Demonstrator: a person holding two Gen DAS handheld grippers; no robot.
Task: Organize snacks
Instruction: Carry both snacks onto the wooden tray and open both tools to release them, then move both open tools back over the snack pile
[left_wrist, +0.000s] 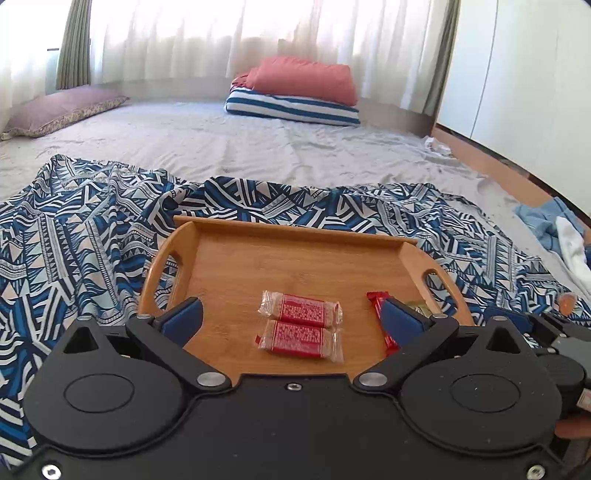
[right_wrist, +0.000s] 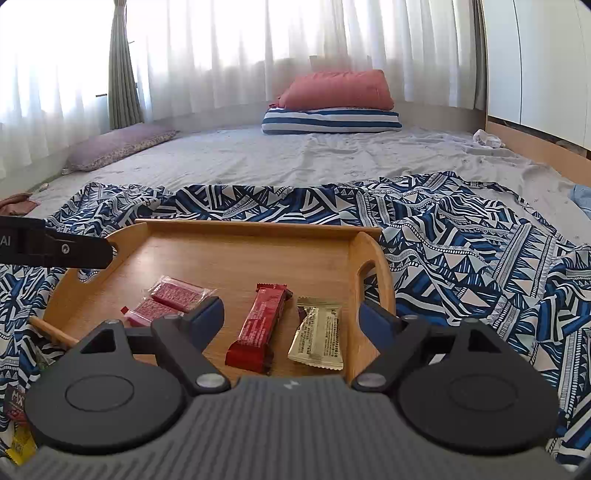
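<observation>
A wooden tray (left_wrist: 280, 266) with cut-out handles lies on a blue patterned cloth (left_wrist: 74, 236); it also shows in the right wrist view (right_wrist: 236, 254). On it lie two red-and-clear wrapped snacks (left_wrist: 301, 325) side by side, a dark red bar (right_wrist: 260, 326) and a gold packet (right_wrist: 317, 332). My left gripper (left_wrist: 291, 315) is open and empty above the tray's near edge, over the two red snacks. My right gripper (right_wrist: 291, 314) is open and empty above the red bar and gold packet. The left gripper's body (right_wrist: 51, 247) shows at the left of the right wrist view.
The cloth lies on a grey bed sheet (left_wrist: 258, 147). Stacked red and striped pillows (left_wrist: 295, 92) sit at the far end, a purple pillow (left_wrist: 62, 110) at far left. Loose snack packets (right_wrist: 18, 424) lie left of the tray. A wardrobe (left_wrist: 517, 74) stands at right.
</observation>
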